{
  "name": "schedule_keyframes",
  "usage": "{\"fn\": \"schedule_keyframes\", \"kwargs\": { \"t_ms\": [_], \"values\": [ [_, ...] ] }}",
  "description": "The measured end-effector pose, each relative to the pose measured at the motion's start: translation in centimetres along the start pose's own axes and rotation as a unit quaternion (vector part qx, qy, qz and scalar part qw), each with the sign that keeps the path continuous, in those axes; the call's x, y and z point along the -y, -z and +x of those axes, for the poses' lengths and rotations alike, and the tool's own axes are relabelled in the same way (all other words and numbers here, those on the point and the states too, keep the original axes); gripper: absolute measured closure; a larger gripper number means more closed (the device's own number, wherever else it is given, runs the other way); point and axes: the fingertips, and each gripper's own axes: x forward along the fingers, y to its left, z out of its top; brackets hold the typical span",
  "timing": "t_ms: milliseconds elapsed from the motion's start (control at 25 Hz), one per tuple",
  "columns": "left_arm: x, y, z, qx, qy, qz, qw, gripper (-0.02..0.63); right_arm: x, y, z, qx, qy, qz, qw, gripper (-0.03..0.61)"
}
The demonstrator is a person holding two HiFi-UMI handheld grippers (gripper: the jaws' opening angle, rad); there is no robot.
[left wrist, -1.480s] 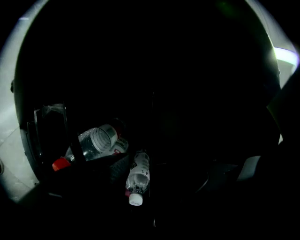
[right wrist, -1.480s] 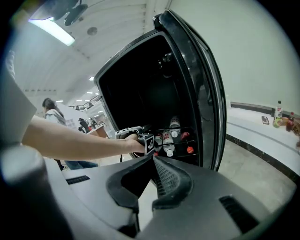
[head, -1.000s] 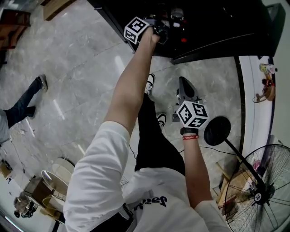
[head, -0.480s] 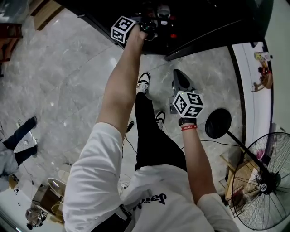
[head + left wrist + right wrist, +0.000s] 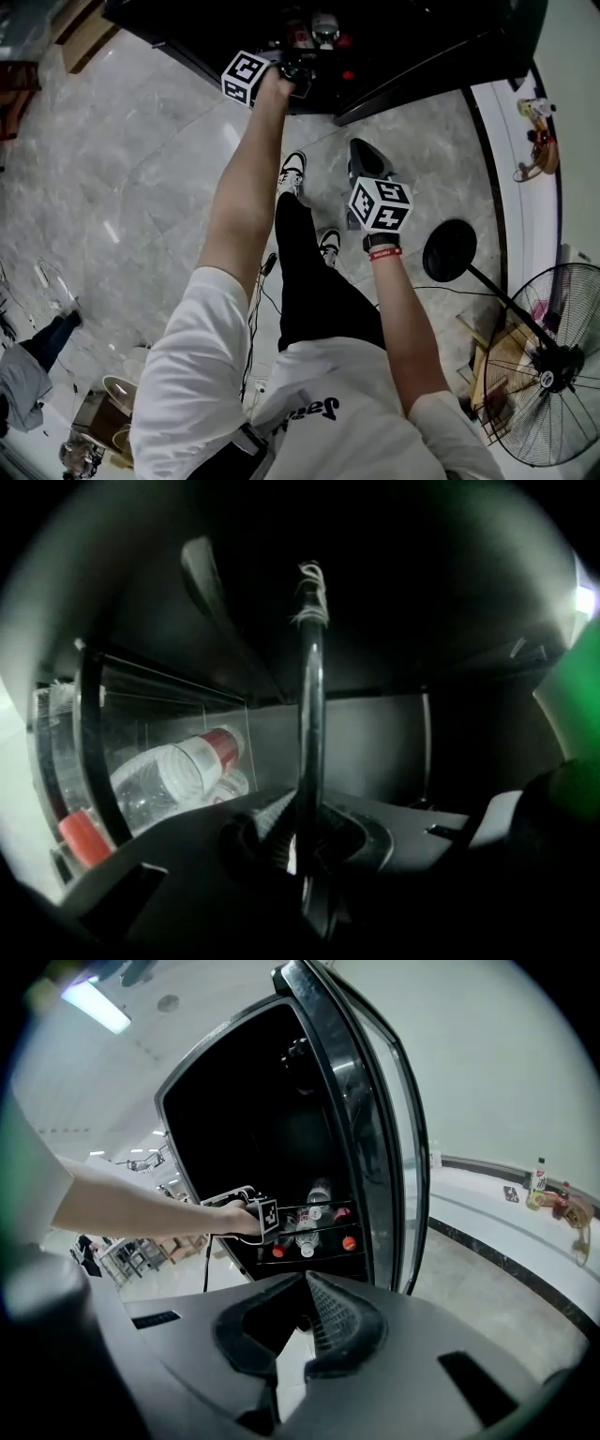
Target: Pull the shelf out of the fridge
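We see the left gripper [image 5: 305, 829] reached into the open black fridge [image 5: 272, 1101], its fingers pinched narrow onto a thin dark bar [image 5: 310, 696] at the front edge of the shelf [image 5: 317, 1232], which sits low inside the fridge, beside the open door [image 5: 380, 1147]. Bottles [image 5: 164, 782] with red caps lie on that shelf behind a clear wall [image 5: 150, 710], just left of the grip. We hold the right gripper [image 5: 303, 1283] well back over the marble floor [image 5: 122, 187], pointed at the fridge, its fingers drawn together at the tips with nothing between them.
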Motion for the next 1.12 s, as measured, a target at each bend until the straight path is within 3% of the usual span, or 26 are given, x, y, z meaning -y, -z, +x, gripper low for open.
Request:
{"fn": "schedule_keyframes", "kwargs": {
  "t_ms": [680,880,1120],
  "values": [
    [-0.6,0.7,-2.3,0.011,-0.013,-0.004,0.9998,0.586,0.0,-1.0,-0.5,0.003,-0.002,0.009,1.000,0.574],
    [-0.5,0.6,-2.8,0.004,-0.033,-0.009,0.9994,0.584,-0.2,-2.0,-1.1,0.011,-0.002,0.025,1.000,0.574],
    [-0.7,1.1,-4.0,0.010,-0.044,-0.032,0.9985,0.581,-0.4,-3.7,-1.4,0.019,-0.001,0.014,1.000,0.574]
  ]
}}
